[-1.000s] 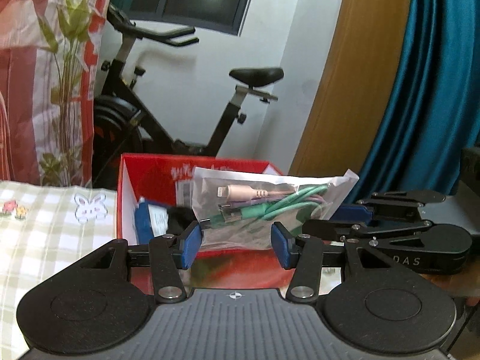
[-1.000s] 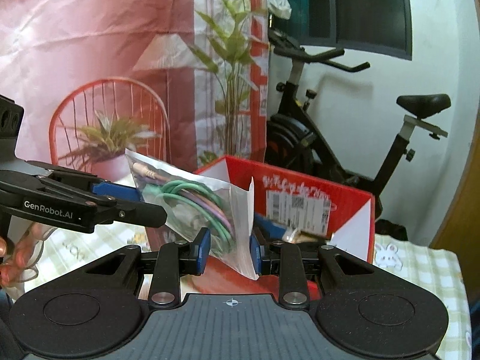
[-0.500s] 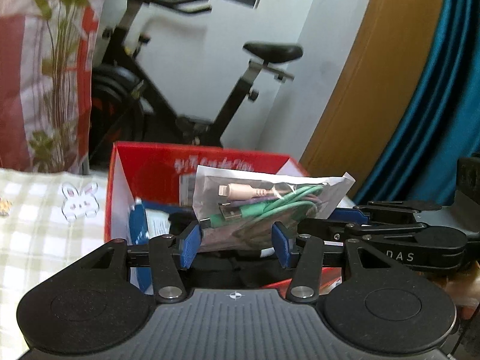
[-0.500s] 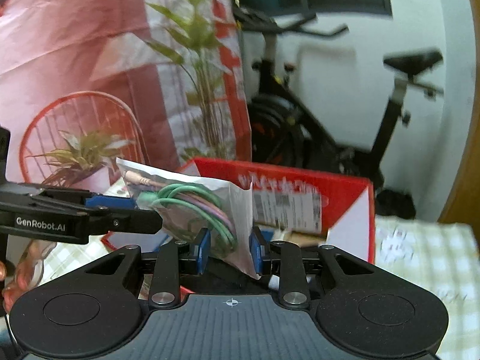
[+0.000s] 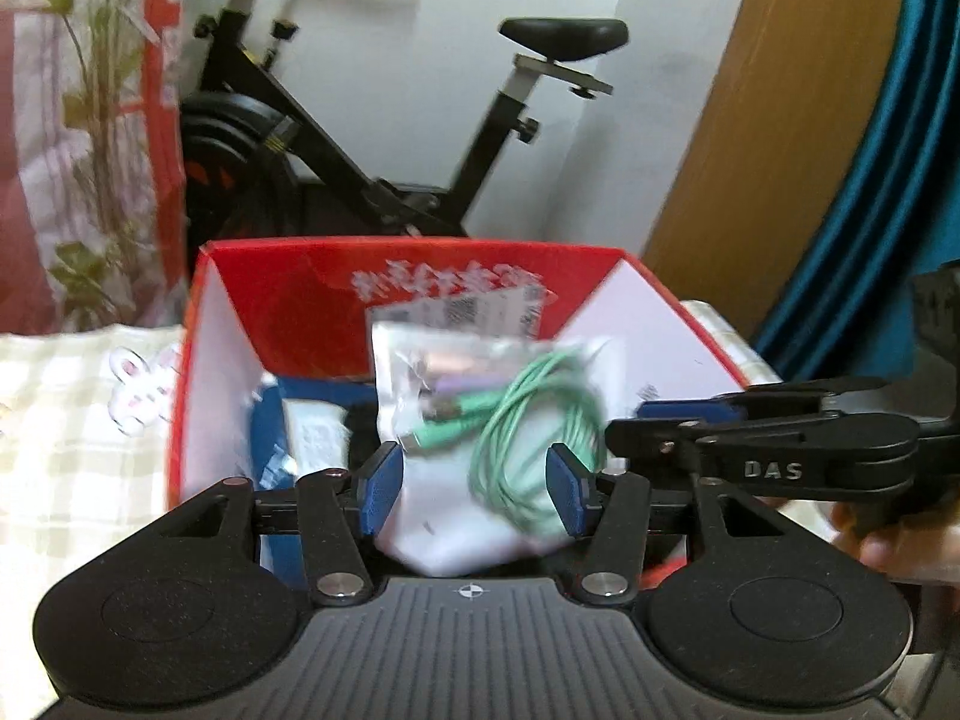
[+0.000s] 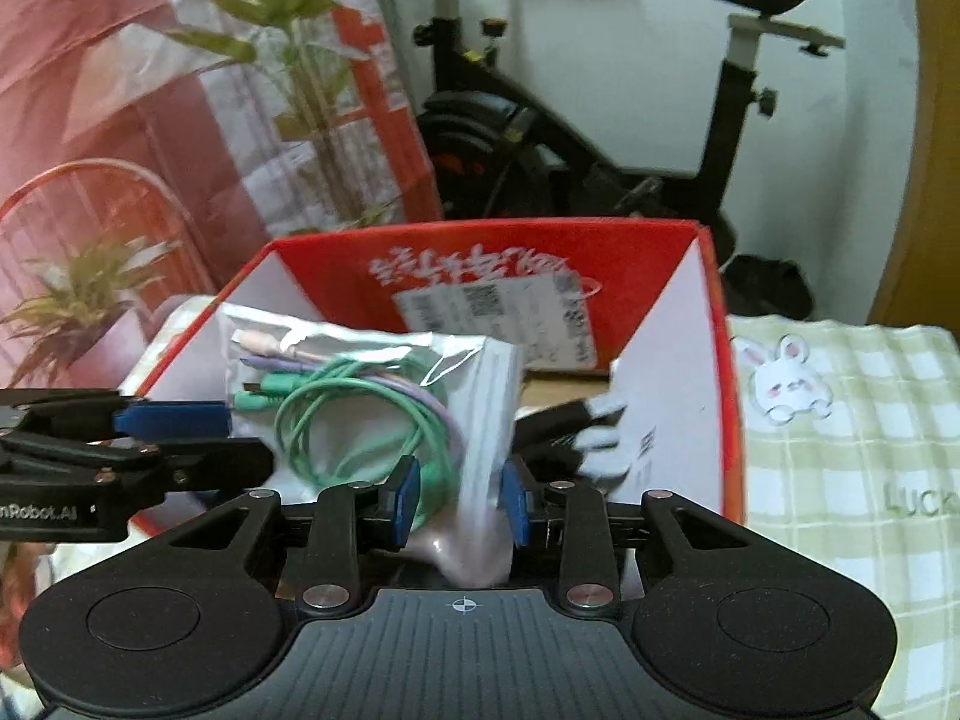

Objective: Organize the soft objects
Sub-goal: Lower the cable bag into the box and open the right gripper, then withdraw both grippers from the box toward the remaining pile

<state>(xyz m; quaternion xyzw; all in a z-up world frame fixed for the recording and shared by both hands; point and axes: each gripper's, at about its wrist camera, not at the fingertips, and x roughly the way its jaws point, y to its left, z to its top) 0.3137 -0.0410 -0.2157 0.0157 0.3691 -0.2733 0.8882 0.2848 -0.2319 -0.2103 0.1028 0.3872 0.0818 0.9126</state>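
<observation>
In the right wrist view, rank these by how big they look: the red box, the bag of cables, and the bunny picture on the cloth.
1. red box
2. bag of cables, though it sits nearer the camera, which inflates it
3. bunny picture, clearly the smallest

"DAS" in pale letters on black arm of right tool (image 5: 618, 420), seen from left wrist view
"nRobot.AI", first letters cut off by frame edge, on arm of left tool (image 6: 174, 420), right wrist view
"LUCK" on checked cloth (image 6: 870, 480), cut off at right edge
White script on inner back wall of red box (image 6: 480, 246): blurred, illegible
White shipping label (image 6: 498, 306) with square code patches below script: print too blurred to read
</observation>
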